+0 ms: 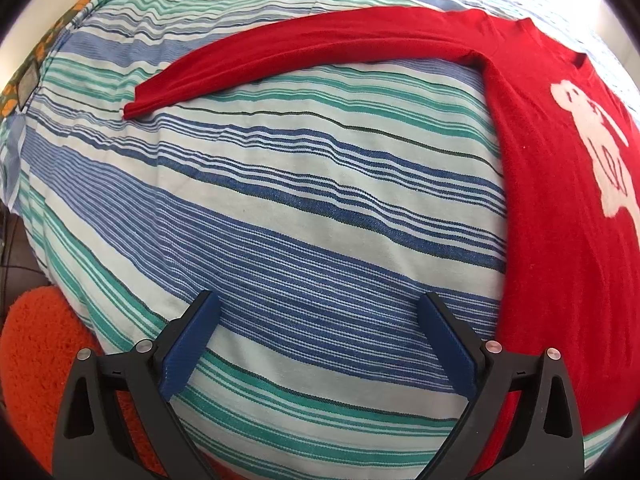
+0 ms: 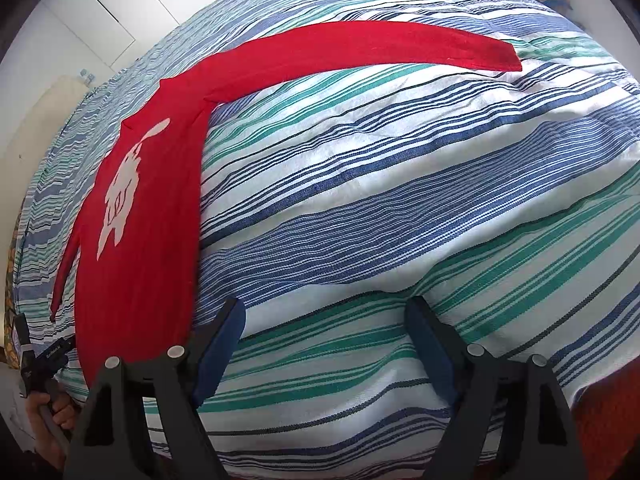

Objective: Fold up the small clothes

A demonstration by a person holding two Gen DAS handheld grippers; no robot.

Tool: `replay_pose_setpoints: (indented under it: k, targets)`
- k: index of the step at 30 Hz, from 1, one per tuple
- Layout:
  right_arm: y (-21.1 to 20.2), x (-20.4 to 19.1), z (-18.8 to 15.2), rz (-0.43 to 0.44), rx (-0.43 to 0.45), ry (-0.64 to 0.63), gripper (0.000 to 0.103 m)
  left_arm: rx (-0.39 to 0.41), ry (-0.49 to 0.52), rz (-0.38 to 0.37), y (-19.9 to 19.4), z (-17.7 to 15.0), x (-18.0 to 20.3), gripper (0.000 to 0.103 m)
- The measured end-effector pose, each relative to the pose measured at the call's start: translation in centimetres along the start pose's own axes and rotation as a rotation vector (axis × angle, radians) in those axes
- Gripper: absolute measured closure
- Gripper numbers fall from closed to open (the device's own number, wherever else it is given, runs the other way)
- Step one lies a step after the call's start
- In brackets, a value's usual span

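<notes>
Both grippers point steeply down at a bed covered by a striped bedspread [image 1: 304,216] in blue, green and white bands. The left gripper [image 1: 320,312] hangs over bare bedspread near the bed's near edge, its two blue-padded fingers [image 1: 188,344] spread wide apart with nothing between them and nothing touched; only striped cloth shows in the gap. The right gripper [image 2: 324,316] is posed the same way, tilted down over the near edge of the bed, its blue pads [image 2: 218,348] also well apart, somewhat less widely than the left pair, and gripping nothing. The task's thing, a small red sweater [image 1: 560,208] with a white figure on its chest, lies flat and face up on the bedspread between the two grippers: in the left wrist view its body runs down the right side, its side edge just beside the right-hand finger, and one long sleeve [image 1: 288,60] stretches straight out toward the far left part of the bed. In the right wrist view the same sweater [image 2: 156,216] lies on the left, its hem toward the near edge of the bed, just beside the left-hand finger, with the other sleeve [image 2: 360,52] laid out toward the far right. At the lower left of that view a hand [image 2: 56,408] grips a dark handle. An orange fuzzy rug [image 1: 36,360] shows below the bed's near edge.
</notes>
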State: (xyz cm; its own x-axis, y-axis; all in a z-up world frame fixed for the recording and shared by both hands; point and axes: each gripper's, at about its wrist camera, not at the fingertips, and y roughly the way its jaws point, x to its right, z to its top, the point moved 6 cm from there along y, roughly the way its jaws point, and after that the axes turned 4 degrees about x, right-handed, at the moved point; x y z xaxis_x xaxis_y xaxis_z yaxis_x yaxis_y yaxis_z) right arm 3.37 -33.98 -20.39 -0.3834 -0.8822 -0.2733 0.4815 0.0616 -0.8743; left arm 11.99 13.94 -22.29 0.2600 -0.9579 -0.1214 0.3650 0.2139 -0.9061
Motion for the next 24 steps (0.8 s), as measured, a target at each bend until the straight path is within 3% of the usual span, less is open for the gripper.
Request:
replay_pose_setpoints:
  k: [15,21,24]
  targets:
    - [0.1,-0.4,-0.3,-0.007,-0.009,-0.024,0.018,0.006,-0.004,0.017,0.3,-0.1,0.0,0.001]
    - [-1.9,1.1,0.9,0.118,-0.030,0.113,0.018,0.004,-0.005,0.011,0.3,-0.2,0.0,0.001]
    - [-3.4,3.0,3.3,0.139,-0.048,0.156,0.019,0.000,-0.004,0.011,0.4,-0.1,-0.1,0.001]
